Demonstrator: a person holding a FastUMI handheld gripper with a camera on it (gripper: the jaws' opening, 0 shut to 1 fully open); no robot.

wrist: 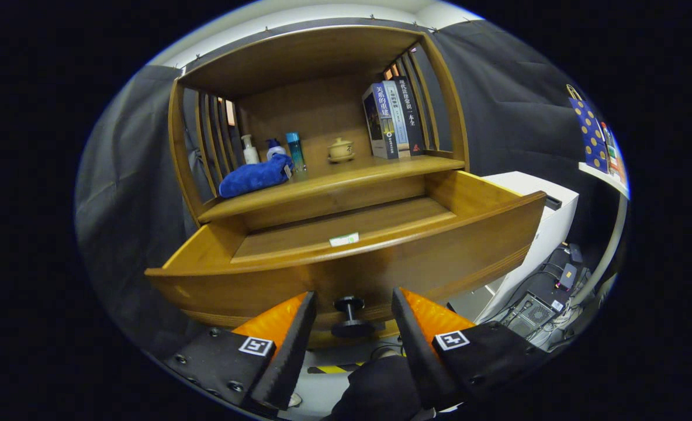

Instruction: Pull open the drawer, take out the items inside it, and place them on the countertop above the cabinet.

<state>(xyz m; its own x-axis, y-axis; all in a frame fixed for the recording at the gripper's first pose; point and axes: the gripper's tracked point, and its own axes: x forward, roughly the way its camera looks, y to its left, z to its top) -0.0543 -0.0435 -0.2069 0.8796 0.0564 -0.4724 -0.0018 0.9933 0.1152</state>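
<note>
Jaws of the gripper are standing apart, one finger on each side of the dark knob on the drawer front, and neither finger is touching it. Above the knob the wooden drawer is sitting pulled well out of the cabinet, its curved front panel bulging toward the fingers. Its floor is showing bare wood apart from a small pale label lying just behind the front rim, near the middle. Beyond the drawer the counter above it is carrying a row of things under a wooden hutch with slatted sides. A rolled blue cloth is lying toward the left end, close to the counter's front edge. Behind it three small bottles are standing upright together: a white one, a blue-capped one partly hidden by the cloth, and a taller teal one. A small lidded ceramic pot is sitting near the middle, well apart from the bottles. To its right several books are standing upright, leaning against the hutch's right slats. A white cabinet is standing just right of the drawer, with cables and a dark box on the floor below it. Farther right a spotted blue bag is resting on a white shelf.
</note>
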